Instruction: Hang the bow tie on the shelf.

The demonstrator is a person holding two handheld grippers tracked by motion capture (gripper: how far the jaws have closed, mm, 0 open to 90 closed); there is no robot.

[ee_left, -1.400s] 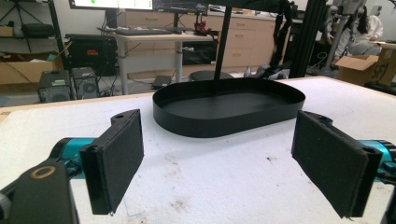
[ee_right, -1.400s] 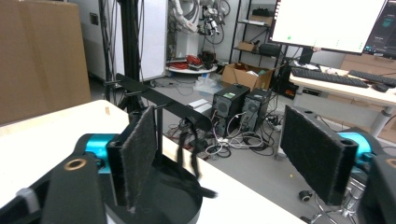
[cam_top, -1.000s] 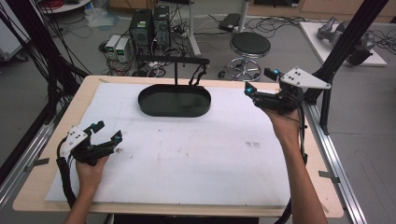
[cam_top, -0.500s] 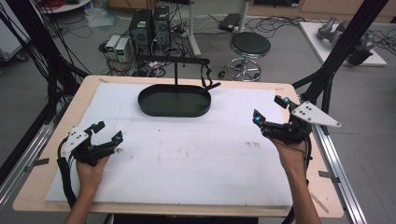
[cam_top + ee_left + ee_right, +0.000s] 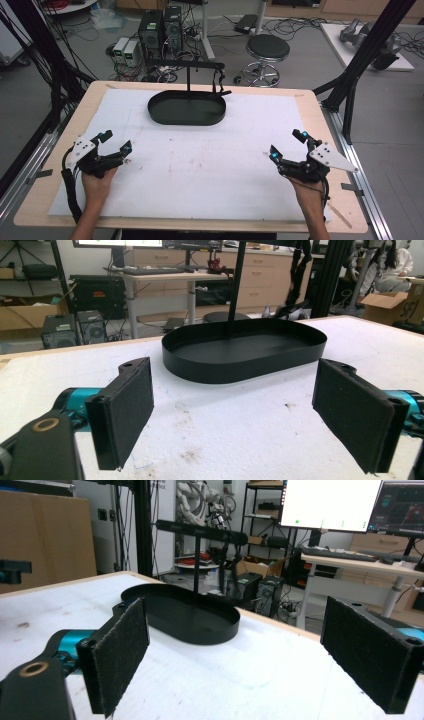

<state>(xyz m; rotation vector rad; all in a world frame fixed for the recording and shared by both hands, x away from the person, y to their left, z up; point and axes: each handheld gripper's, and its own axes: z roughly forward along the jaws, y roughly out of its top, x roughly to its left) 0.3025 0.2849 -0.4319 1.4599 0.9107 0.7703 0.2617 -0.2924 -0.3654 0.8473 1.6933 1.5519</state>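
Observation:
A black oval tray (image 5: 186, 110) with a T-shaped black stand (image 5: 188, 64) rising from its far side sits at the back middle of the white mat (image 5: 200, 165). The tray (image 5: 245, 351) is bare inside in the left gripper view, and it lies ahead to the left as the tray (image 5: 186, 614) in the right gripper view. My left gripper (image 5: 116, 142) rests open at the front left of the mat, nothing between its pads (image 5: 125, 410). At the front right my right gripper (image 5: 287, 144) is open too, its pads (image 5: 119, 652) wide apart and holding nothing.
The mat covers a wooden table (image 5: 310, 105) with metal rails along both sides. Behind the table stand a round stool (image 5: 267, 48), computer towers (image 5: 160, 27) and cables on the floor. A black frame post (image 5: 370, 55) leans at the right.
My right gripper has come down from beside the tray at the back right to the front right of the mat. The left gripper has stayed put.

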